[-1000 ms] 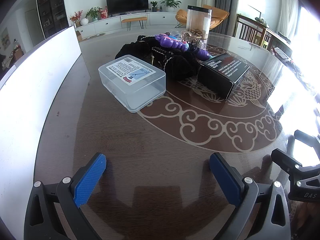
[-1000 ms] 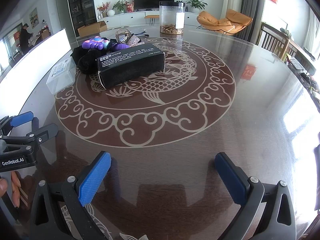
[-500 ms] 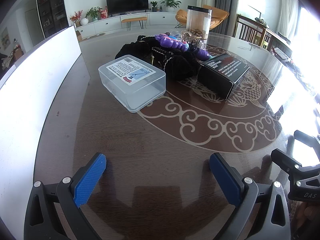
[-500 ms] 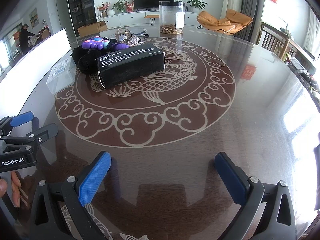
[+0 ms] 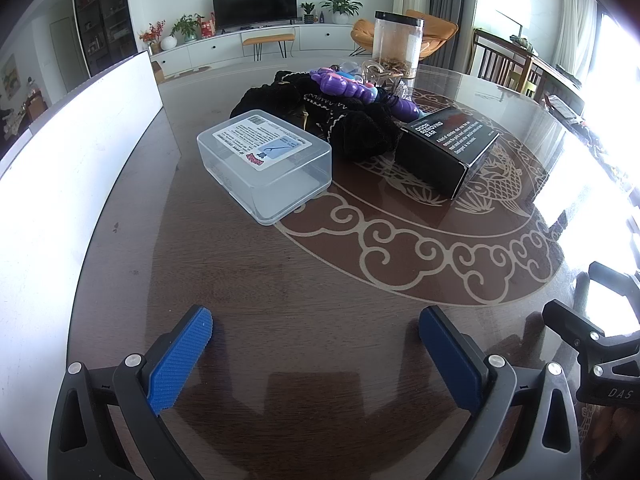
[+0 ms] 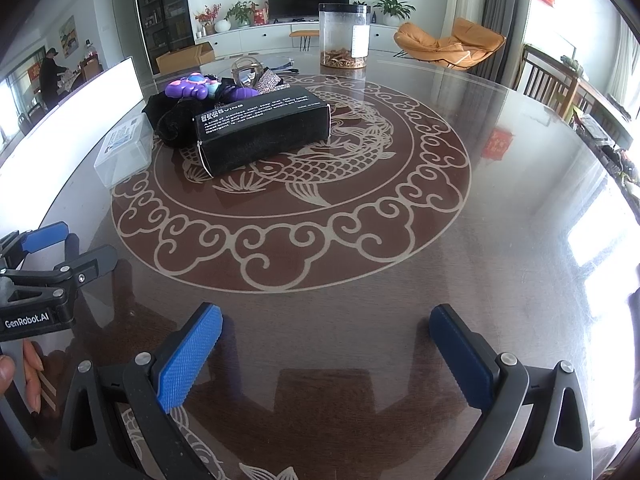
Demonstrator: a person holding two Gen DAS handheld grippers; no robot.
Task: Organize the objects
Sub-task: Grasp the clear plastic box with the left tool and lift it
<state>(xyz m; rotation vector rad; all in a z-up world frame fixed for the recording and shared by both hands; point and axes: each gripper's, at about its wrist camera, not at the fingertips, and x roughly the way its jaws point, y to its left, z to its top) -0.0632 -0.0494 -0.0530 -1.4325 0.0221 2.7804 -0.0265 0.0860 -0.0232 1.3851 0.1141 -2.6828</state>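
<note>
Left wrist: my left gripper (image 5: 316, 322) spread, empty, short of the clear tub (image 5: 265, 163), black cloth (image 5: 352, 124) and toy (image 5: 344, 85) heaped behind it; right wrist: right gripper (image 6: 326, 320) spread, black box (image 6: 262, 130) beside the tub untouched—sorting not started, I judge.

Round glass-topped table (image 6: 500, 240): clear plastic box (image 5: 264, 162), black carton (image 6: 262, 134), black cloth (image 5: 360, 130) mid-table, tall jar (image 6: 344, 36) by the far edge.
</note>
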